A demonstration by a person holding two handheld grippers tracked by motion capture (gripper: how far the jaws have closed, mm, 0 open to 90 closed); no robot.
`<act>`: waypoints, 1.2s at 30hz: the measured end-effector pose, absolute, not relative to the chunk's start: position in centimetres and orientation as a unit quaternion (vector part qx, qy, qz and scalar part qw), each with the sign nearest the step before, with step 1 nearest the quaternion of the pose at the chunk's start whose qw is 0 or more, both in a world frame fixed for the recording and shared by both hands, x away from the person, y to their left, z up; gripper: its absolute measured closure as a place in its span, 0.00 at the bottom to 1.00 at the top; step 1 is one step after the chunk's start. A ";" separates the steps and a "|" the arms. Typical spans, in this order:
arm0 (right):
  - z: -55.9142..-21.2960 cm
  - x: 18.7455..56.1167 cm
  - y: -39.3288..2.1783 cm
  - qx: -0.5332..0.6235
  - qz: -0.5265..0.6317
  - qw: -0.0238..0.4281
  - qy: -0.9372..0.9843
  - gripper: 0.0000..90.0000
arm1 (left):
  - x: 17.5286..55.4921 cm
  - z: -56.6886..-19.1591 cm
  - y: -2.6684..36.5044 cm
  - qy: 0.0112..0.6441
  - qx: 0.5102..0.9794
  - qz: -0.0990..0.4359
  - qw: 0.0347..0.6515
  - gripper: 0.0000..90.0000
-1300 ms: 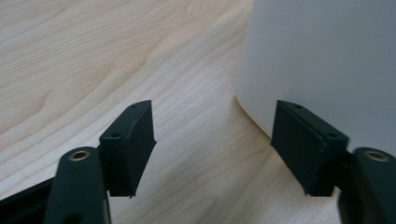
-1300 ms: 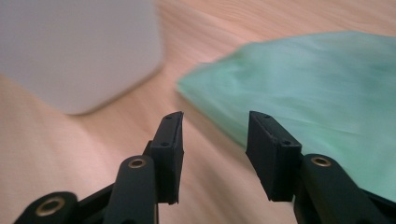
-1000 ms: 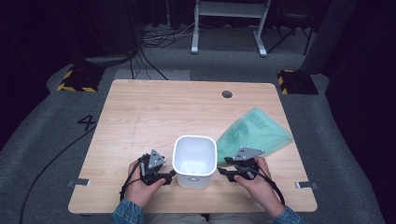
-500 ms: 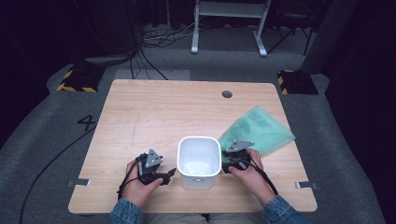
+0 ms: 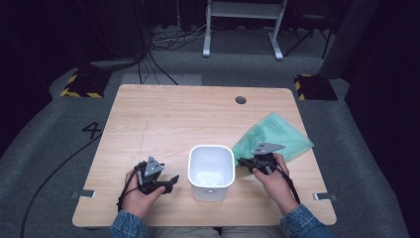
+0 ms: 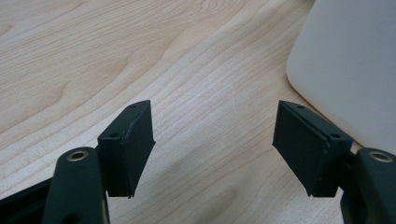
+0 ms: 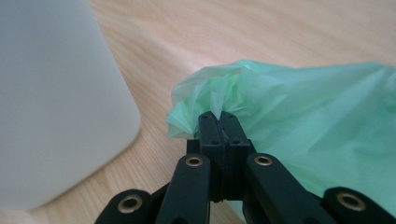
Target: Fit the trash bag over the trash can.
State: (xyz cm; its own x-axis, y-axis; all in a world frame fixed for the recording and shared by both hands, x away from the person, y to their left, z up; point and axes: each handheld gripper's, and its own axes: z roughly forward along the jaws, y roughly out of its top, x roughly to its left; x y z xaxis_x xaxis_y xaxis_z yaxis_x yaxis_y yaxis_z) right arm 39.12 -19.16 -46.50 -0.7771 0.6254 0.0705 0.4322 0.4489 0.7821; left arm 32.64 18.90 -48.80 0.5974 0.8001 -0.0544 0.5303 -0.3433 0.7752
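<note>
Your right gripper [image 7: 219,122] has just closed on the corner of the thin green plastic bag [image 5: 275,139], lying on the wooden counter [image 5: 163,119] beside the white plastic bin [image 5: 211,171]. Your left gripper [image 6: 212,144] stands open, empty. Next, lift the bag toward the bin's mouth.

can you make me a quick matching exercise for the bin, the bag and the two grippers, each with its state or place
Things:
1. white bin
2. green bag
3. left gripper
4. right gripper

States or places:
a. jaws shut on a bunched edge of plastic
b. jaws apart over bare wood
c. stands upright between the two hands
d. lies on the table near its right edge

Pairs: 1-c, 2-d, 3-b, 4-a
</note>
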 end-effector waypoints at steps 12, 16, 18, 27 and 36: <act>-40.3 38.3 -20.3 0.291 0.473 0.144 0.819 1.00 | 32.6 -48.8 19.1 0.417 0.801 0.170 0.394 0.32; -39.2 38.1 -20.2 0.285 0.480 0.150 0.816 1.00 | 32.7 -48.8 19.2 0.416 0.801 0.173 0.393 0.32; -38.6 37.9 -20.1 0.280 0.484 0.152 0.815 1.00 | 32.7 -48.8 19.2 0.417 0.801 0.173 0.394 0.32; -36.0 36.9 -19.2 0.251 0.503 0.164 0.811 1.00 | 32.7 -48.9 19.2 0.414 0.804 0.171 0.391 0.32; -34.0 35.7 -17.6 0.219 0.522 0.167 0.808 1.00 | 32.7 -48.8 19.2 0.411 0.805 0.170 0.392 0.32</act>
State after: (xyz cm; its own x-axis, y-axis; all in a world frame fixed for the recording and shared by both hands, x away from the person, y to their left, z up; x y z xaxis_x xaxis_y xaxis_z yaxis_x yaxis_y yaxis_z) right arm 35.71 -17.60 -34.05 -0.8486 0.5274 -0.0410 0.1794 0.3598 0.9156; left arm 32.68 19.17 -48.84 0.6032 0.7961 -0.0486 0.5285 -0.3533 0.7719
